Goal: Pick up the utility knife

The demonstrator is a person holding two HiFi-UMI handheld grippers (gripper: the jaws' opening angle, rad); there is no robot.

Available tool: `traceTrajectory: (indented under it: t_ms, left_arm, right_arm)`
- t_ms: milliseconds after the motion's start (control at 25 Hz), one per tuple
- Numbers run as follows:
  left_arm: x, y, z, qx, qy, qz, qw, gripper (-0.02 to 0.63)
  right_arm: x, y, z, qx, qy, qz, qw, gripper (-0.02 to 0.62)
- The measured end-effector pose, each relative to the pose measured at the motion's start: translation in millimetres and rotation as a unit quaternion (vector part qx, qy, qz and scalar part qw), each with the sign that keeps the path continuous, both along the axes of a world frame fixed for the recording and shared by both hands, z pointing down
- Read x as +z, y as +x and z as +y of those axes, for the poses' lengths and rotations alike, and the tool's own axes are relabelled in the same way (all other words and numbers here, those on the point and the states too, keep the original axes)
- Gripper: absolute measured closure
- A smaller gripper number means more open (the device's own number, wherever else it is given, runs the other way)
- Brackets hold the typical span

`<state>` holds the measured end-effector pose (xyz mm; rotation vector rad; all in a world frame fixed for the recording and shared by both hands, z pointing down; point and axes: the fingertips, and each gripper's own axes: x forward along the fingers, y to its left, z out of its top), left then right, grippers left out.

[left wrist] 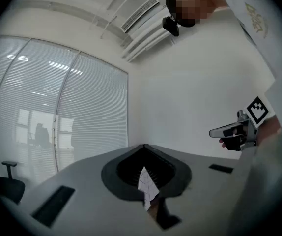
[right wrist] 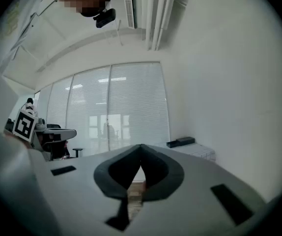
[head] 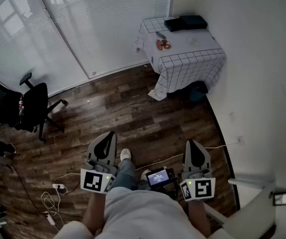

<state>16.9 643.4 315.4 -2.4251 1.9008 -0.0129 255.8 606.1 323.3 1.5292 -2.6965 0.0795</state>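
**Target.** The utility knife is not identified with certainty. A small grey item [head: 160, 35] is noted on the checked-cloth desk [head: 203, 59] in the far right corner. It lies to the near left of the dark boxes [head: 184, 22] and just beyond a brown-orange object [head: 163, 45]. It is judged the likely candidate, but is too small to confirm.

**Handling (judged).** The knife is expected to be light and rigid, with a smooth, narrow body lying flat, so some sliding on the cloth is expected. Hold is best taken across the middle of the handle, away from the blade end.

**Pose.** The left gripper [head: 110, 135] is held level at waist height, near, over the wooden floor [head: 133, 108]. Its jaws are pressed together with nothing between them. The right gripper [head: 192, 144] is held level alongside, jaws likewise closed and empty. Both are pointed towards the desk and are well apart from it. An approach and an opening of the jaws are needed first.
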Motion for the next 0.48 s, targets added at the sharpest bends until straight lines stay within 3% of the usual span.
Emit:
traceTrajectory:
  t_ms: [480]
  left_arm:
    - [0.0,4.7,-29.7,0.014,0.0,0.005,0.9999,0.601]
  right_arm:
    - [-0.2,10.3,-21.3,0.012,-0.006,0.009,1.0,0.589]
